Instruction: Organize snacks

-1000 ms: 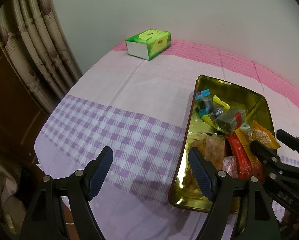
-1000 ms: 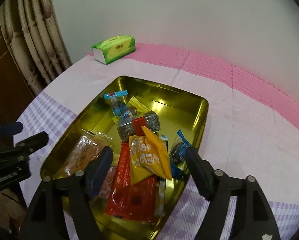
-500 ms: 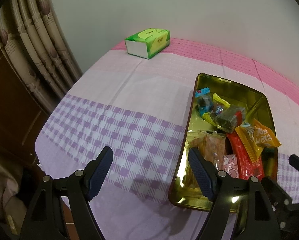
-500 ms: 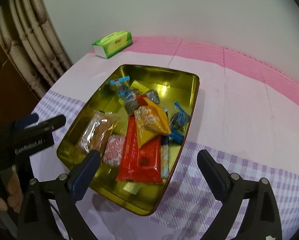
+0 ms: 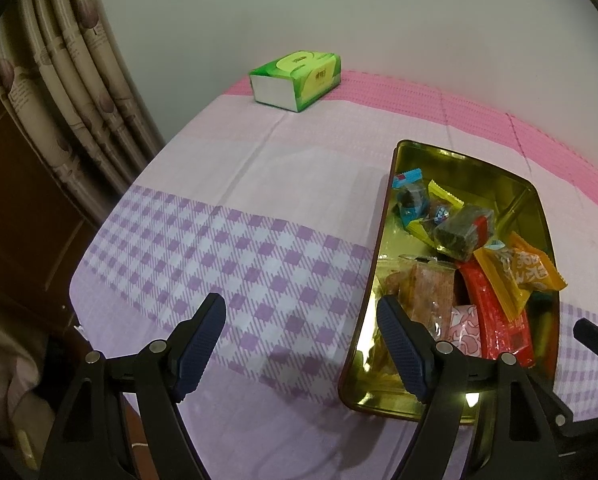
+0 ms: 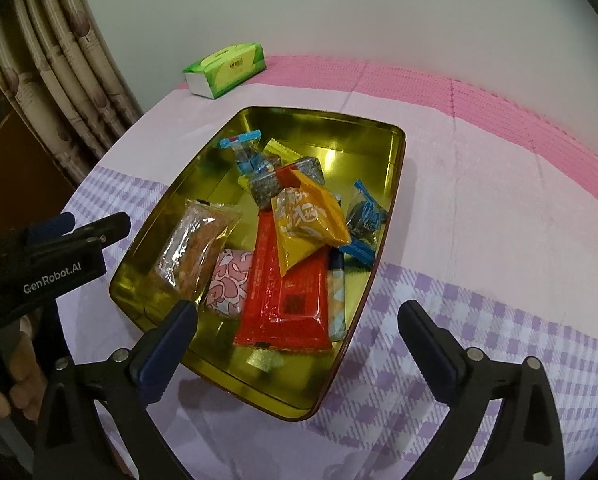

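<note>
A gold metal tray (image 6: 347, 128) (image 5: 459, 160) sits on the table and holds several wrapped snacks. A yellow packet (image 6: 307, 220) (image 5: 519, 276) lies on top of a long red packet (image 6: 287, 292) (image 5: 495, 312). A clear pack of orange snacks (image 6: 195, 248) (image 5: 427, 292) and a pink patterned packet (image 6: 229, 284) lie at the tray's left. My right gripper (image 6: 297, 328) is open and empty above the tray's near edge. My left gripper (image 5: 301, 332) is open and empty over the checked cloth left of the tray; it also shows in the right wrist view (image 6: 79, 228).
A green tissue box (image 5: 295, 80) (image 6: 225, 68) stands at the table's far left corner near the wall. A curtain (image 5: 59, 80) hangs at the left beyond the table edge. The pink and purple checked cloth (image 5: 219, 240) covers the table.
My right gripper has pulled back and up from the tray and opened wider, empty. The yellow packet now lies on the red one. My left gripper has hardly moved.
</note>
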Available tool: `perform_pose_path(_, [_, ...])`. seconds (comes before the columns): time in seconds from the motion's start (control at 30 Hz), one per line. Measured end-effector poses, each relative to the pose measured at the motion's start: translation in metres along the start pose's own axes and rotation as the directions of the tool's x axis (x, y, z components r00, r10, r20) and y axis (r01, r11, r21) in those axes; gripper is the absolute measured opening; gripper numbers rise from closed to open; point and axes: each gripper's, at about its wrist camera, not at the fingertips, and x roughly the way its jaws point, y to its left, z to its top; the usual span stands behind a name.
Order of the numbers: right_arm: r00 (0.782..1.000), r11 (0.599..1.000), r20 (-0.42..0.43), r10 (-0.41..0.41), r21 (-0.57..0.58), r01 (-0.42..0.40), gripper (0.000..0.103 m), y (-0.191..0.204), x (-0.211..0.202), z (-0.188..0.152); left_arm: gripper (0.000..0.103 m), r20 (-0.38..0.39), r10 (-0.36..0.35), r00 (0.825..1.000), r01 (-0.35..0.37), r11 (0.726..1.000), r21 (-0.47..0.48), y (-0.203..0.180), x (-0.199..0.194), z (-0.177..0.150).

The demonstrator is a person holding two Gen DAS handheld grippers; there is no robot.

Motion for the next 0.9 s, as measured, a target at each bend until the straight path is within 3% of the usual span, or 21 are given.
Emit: perform_pose_path(0.9, [0.999,0.999,-0.042,-0.002,-0.05,0.0,0.101,0.008,0.0102,-0.0063,0.078,-0.008,0.006,1.0,-0.006,1.0,0.027,-0.0024,-0.0011,-0.0034])
